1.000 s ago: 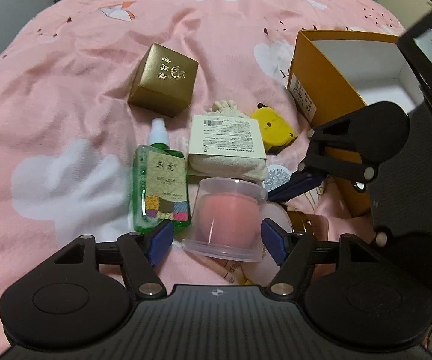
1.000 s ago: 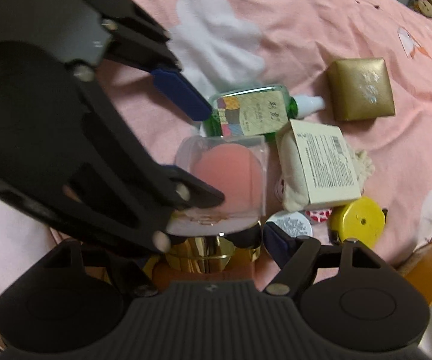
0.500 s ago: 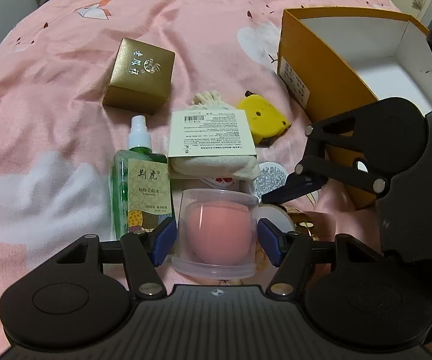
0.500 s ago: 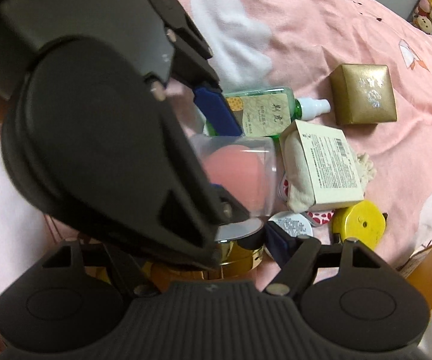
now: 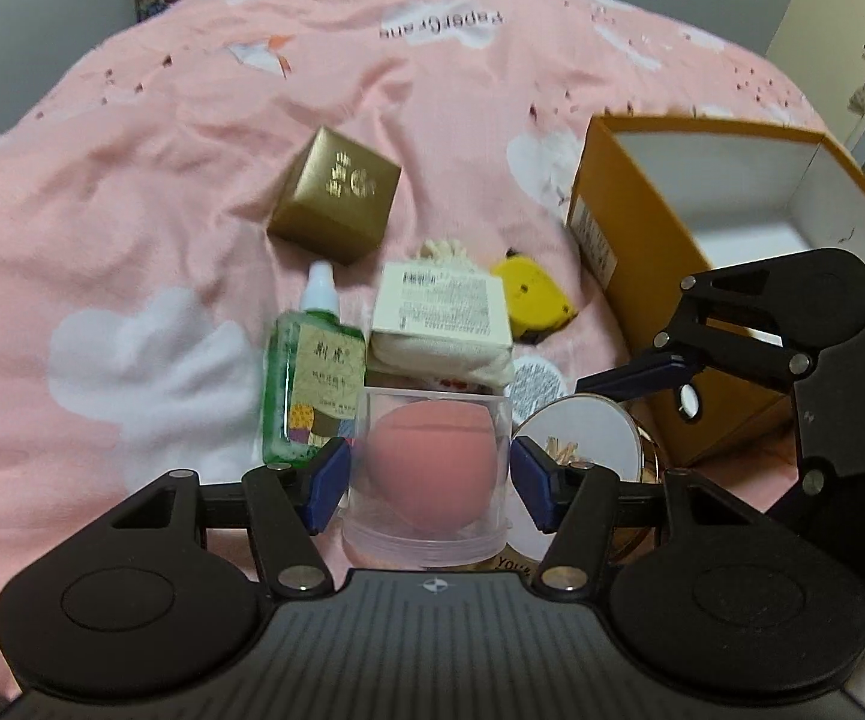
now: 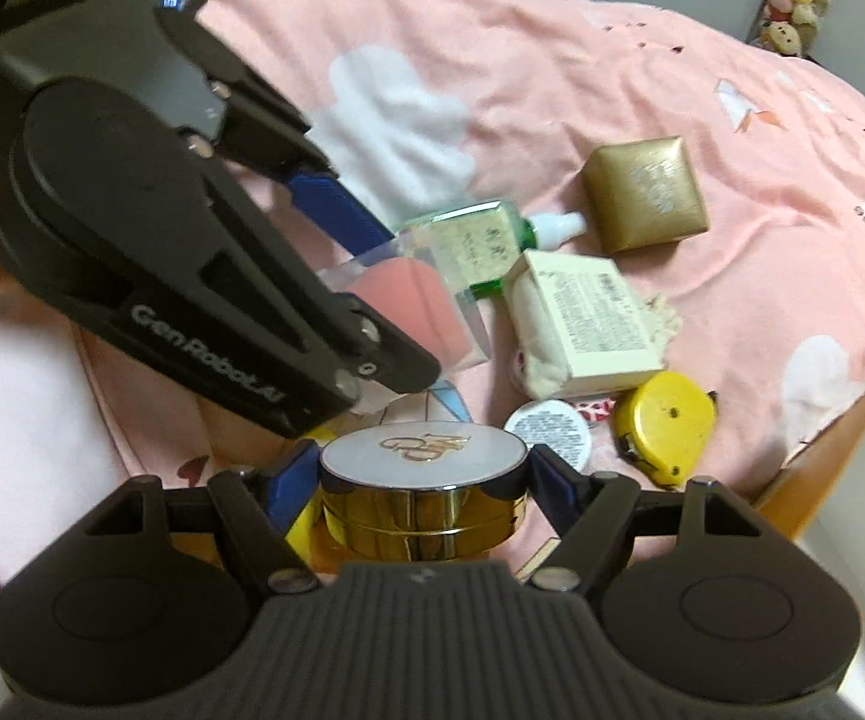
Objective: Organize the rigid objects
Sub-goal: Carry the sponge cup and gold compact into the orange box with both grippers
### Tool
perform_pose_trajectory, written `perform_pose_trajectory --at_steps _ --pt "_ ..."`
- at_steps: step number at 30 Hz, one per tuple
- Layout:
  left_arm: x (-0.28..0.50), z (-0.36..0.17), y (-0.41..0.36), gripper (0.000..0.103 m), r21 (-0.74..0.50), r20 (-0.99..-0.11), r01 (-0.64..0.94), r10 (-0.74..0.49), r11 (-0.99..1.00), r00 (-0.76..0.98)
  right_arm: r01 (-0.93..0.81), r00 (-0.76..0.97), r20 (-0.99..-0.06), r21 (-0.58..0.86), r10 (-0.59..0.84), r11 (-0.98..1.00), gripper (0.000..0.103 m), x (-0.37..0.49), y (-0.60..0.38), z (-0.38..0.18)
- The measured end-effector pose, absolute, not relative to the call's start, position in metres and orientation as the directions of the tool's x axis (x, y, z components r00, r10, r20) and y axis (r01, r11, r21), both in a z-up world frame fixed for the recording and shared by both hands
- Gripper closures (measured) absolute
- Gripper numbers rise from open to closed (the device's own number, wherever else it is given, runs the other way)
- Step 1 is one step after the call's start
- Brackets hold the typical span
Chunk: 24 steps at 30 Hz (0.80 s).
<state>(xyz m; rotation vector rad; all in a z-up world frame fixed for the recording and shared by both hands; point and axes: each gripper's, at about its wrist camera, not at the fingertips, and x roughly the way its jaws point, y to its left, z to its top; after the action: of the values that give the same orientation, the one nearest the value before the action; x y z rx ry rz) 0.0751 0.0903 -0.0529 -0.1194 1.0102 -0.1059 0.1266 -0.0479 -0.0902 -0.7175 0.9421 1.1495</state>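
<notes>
Both views blurred; labels unreadable. Left gripper (image 5: pixel 429 480), jaws just closing, clamped on clear tub (image 5: pixel 429 468) with pink sponge. Right gripper (image 6: pixel 423 489) gripping gold compact (image 6: pixel 423 486).

The pink bedspread (image 5: pixel 180 138) lies bare to the left and far side. Right, the orange box (image 5: pixel 630 240) walls off passage. Between them crowd a gold box (image 5: pixel 336 195), green bottle (image 5: pixel 312 378), carton (image 5: pixel 441 306) and yellow tape measure (image 5: pixel 531 294).
</notes>
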Motion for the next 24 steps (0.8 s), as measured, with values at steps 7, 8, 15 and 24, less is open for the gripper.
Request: perform_pose_trajectory --at_steps 7,8,15,24 --pt "0.066 -0.023 0.086 0.036 -0.139 -0.794 0.048 -0.141 0.989 0.592 -0.943 0.205 -0.854 -0.042 0.479 0.329 0.029 0.128 -0.061 -0.053" --pt "0.066 -0.018 0.085 0.036 -0.141 -0.784 0.046 -0.140 0.989 0.605 -0.938 0.228 -0.842 -0.054 0.489 0.344 0.029 0.128 -0.065 -0.045" --pt "0.077 0.017 0.062 0.036 -0.167 -0.698 0.127 -0.208 0.978 0.685 -0.861 0.388 -0.771 -0.107 0.505 0.497 0.029 0.140 -0.110 0.009" --pt "0.125 0.022 -0.027 0.036 -0.233 -0.646 0.339 -0.405 0.912 0.647 -0.667 0.493 -0.805 -0.105 0.331 0.737 0.029 0.184 -0.198 0.019"
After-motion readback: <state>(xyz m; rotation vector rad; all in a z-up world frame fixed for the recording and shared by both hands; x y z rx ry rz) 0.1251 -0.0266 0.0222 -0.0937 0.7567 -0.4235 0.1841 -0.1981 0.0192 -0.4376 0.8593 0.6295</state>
